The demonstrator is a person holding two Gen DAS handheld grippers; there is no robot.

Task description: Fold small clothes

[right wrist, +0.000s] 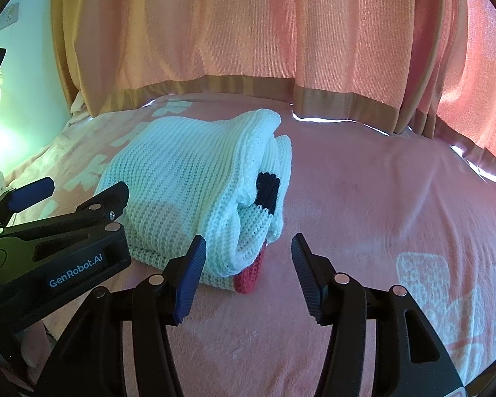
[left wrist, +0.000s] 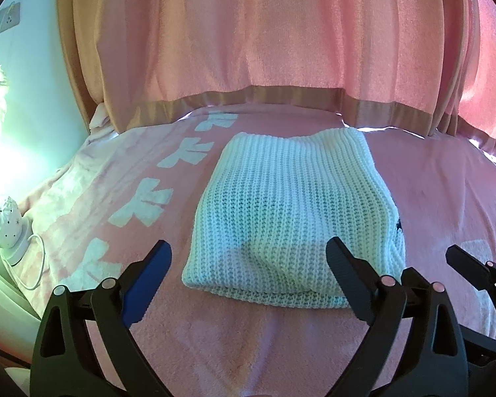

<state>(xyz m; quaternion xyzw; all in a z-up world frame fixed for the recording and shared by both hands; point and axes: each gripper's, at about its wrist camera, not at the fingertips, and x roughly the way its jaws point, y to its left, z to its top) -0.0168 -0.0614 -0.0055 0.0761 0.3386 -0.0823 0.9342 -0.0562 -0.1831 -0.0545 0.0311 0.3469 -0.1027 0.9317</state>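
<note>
The white sweater of thick ribbed knit lies folded into a soft rectangle on the pink fleece blanket, in the middle of the bed. At its right side a navy patch and a red cuff show, perhaps a sleeve end. The left gripper and right gripper both stand released, holding nothing, just before the near edge. Free blanket lies to the right; pink curtains hang behind.
</note>
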